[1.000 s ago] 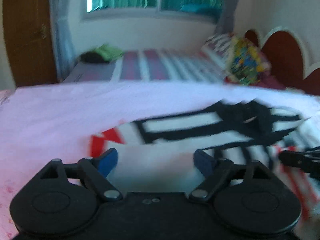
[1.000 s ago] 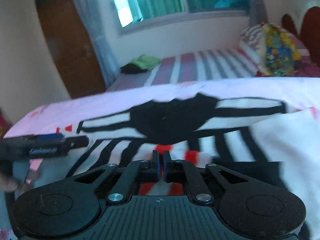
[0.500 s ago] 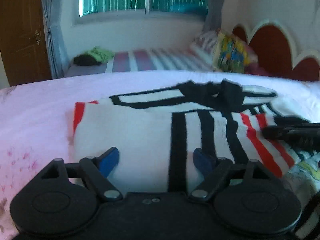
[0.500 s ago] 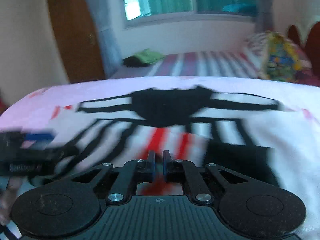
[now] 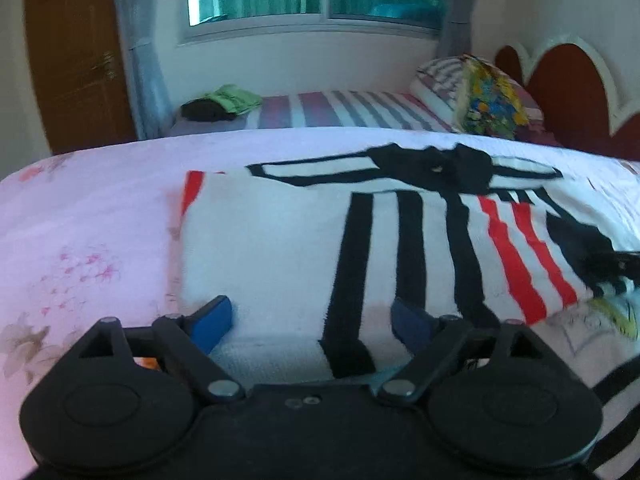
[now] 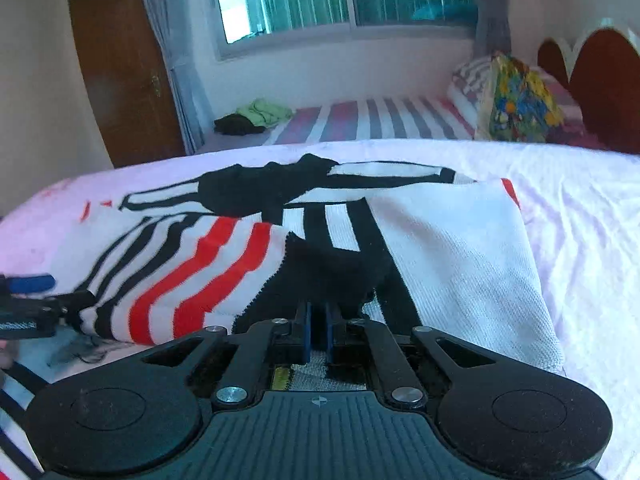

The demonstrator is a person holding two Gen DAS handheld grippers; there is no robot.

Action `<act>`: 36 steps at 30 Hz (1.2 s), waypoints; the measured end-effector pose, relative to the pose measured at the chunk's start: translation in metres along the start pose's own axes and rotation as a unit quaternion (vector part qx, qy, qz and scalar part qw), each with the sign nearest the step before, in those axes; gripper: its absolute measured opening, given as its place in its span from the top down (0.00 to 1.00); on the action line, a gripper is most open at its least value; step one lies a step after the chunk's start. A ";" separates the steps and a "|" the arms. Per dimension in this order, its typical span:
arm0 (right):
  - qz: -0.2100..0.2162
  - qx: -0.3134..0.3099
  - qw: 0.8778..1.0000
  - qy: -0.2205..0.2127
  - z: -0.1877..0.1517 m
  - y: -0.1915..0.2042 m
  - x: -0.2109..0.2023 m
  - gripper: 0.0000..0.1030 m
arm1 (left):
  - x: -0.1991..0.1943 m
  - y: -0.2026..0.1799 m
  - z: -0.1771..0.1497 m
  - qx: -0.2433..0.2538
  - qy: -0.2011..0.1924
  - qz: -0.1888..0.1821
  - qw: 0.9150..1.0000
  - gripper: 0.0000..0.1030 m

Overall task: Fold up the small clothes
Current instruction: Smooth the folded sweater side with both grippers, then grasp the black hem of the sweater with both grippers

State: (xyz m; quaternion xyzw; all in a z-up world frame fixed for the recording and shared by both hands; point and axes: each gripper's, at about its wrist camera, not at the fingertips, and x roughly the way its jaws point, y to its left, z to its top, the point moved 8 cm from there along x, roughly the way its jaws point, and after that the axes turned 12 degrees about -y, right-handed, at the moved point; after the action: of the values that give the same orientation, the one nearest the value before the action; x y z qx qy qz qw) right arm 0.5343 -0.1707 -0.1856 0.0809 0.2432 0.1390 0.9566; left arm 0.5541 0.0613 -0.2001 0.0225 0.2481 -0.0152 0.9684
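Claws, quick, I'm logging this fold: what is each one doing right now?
Left claw: open and closing, the striped garment lying between its pads, not pinched.
Right claw: shut; whether it pinches the garment cannot be told.

L gripper [image 5: 310, 320]: jaws wide apart and closing, blue pads [image 5: 210, 320] clear of each other, both angled down & fwd, nothing pinched between them. R gripper [image 6: 317, 334]: jaws closed right up, blue pads nearly touching, also tilted down & fwd. In the R wrist view the L gripper shows at the far left edge, w/ a bit of a hand [image 6: 5, 354] just below it.
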 end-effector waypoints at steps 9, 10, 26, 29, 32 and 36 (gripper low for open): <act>0.007 0.013 1.000 0.013 0.003 -0.026 -0.008 0.95 | -0.012 -0.005 -0.005 0.008 0.003 0.033 0.999 0.19; 0.011 0.016 1.000 0.004 0.006 -0.028 -0.017 0.95 | -0.018 -0.006 -0.004 0.005 -0.001 0.031 0.999 0.19; -0.025 0.046 0.999 -0.012 -0.054 -0.042 -0.213 0.95 | -0.181 0.004 -0.091 -0.020 0.026 0.018 0.999 0.69; -0.067 0.049 0.997 0.002 -0.077 -0.045 -0.248 0.87 | -0.217 0.025 -0.110 -0.046 0.040 0.021 0.998 0.81; -0.095 0.060 0.994 -0.007 -0.096 -0.047 -0.285 0.31 | -0.243 0.036 -0.125 -0.075 0.057 0.003 0.996 0.33; -0.064 0.100 0.993 0.005 -0.116 -0.039 -0.319 0.31 | -0.271 0.030 -0.137 -0.091 0.057 -0.028 0.994 0.28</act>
State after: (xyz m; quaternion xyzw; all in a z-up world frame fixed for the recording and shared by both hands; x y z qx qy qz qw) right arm 0.2175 -0.2954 -0.1537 0.1603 0.2657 0.0533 0.9491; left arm 0.2519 0.1029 -0.1886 -0.0722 0.3033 -0.0184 0.9500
